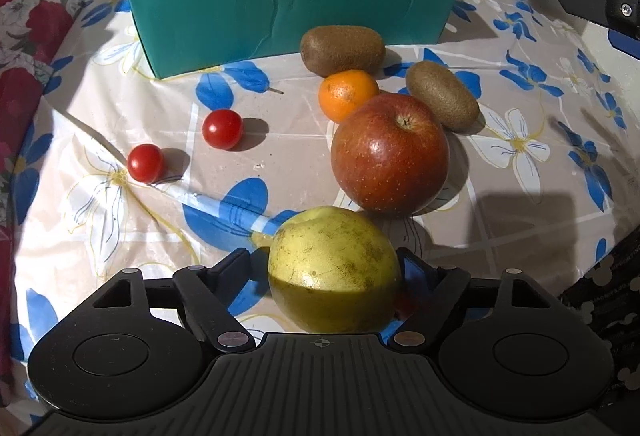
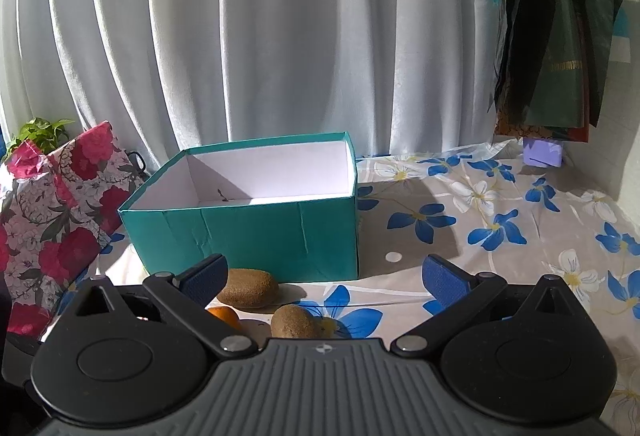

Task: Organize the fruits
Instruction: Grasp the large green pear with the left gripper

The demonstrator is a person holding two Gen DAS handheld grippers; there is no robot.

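My left gripper (image 1: 326, 262) is open, its fingers on either side of a yellow-green pear (image 1: 334, 270) resting on the floral tablecloth; the right finger is close to the pear, the left finger stands apart. Beyond it lie a red apple (image 1: 390, 154), a mandarin (image 1: 347, 94), two kiwis (image 1: 342, 50) (image 1: 442, 94) and two cherry tomatoes (image 1: 223, 129) (image 1: 145, 163). The teal box (image 1: 296, 4) stands at the back, open-topped. My right gripper (image 2: 324, 272) is open and empty, held above the table facing the teal box (image 2: 248, 232), with two kiwis (image 2: 248, 288) (image 2: 294, 321) and the mandarin (image 2: 225, 316) below it.
A red floral gift bag (image 2: 60, 212) stands left of the box. Dark bags (image 2: 556, 36) hang at the right by a small lilac box (image 2: 543, 152). White curtains hang behind the table. The right gripper's finger (image 1: 592, 4) shows at the upper right of the left wrist view.
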